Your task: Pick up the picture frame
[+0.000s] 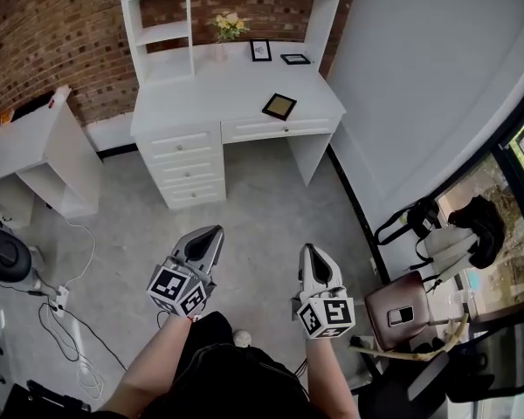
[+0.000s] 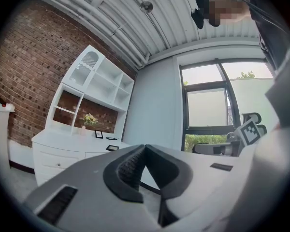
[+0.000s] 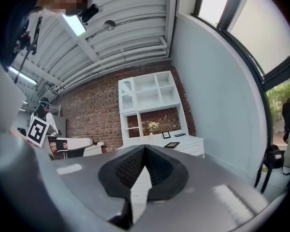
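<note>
A dark picture frame (image 1: 279, 106) lies flat near the front right of the white desk (image 1: 201, 94). A small upright frame (image 1: 260, 50) and another flat frame (image 1: 295, 58) sit further back by a vase of flowers (image 1: 228, 26). My left gripper (image 1: 216, 231) and right gripper (image 1: 308, 249) are held side by side over the grey floor, well short of the desk, both pointing toward it. Both are shut with nothing between the jaws. The flat frame (image 2: 112, 148) shows far off beyond the left gripper (image 2: 145, 147), and again, frame (image 3: 172, 145), beyond the right gripper (image 3: 144, 147).
A white side table (image 1: 35, 138) stands at the left, with a dark round appliance (image 1: 4, 253) and loose cables (image 1: 65, 308) on the floor below it. At the right, by the window, are a black bag (image 1: 419, 219) and a brown seat (image 1: 406, 304).
</note>
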The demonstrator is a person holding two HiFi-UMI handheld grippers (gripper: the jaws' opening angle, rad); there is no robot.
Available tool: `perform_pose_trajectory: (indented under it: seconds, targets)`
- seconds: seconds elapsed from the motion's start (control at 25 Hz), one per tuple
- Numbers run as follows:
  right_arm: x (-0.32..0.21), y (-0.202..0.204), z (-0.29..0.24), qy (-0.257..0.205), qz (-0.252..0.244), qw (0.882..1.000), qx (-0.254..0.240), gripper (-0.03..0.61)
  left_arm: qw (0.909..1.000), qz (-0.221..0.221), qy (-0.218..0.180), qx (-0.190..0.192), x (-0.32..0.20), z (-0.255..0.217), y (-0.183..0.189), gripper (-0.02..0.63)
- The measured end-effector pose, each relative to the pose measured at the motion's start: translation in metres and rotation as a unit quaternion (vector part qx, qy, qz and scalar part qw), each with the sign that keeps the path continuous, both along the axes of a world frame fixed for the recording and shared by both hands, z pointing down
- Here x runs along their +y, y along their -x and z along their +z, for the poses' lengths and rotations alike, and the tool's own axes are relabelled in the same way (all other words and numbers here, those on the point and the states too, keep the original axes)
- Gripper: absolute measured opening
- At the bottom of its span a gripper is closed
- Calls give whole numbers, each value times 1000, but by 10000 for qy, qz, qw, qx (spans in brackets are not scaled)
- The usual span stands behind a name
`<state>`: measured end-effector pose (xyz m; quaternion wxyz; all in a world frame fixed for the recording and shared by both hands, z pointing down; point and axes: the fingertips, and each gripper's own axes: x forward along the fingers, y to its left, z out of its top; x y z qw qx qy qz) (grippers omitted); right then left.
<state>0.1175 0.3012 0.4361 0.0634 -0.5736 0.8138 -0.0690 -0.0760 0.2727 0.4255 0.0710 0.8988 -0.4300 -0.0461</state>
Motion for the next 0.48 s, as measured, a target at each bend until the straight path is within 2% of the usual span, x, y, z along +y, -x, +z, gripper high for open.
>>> perform_pose_trajectory:
  seconds: [0.2, 0.48]
  targets:
    - [-25, 4, 4, 19, -41, 10000, -24, 3, 10000, -79, 35, 38, -27, 5, 6, -3]
    - [-85, 1, 6, 53, 76, 10000, -31, 3, 9999, 45, 74, 66, -88, 10, 1, -3]
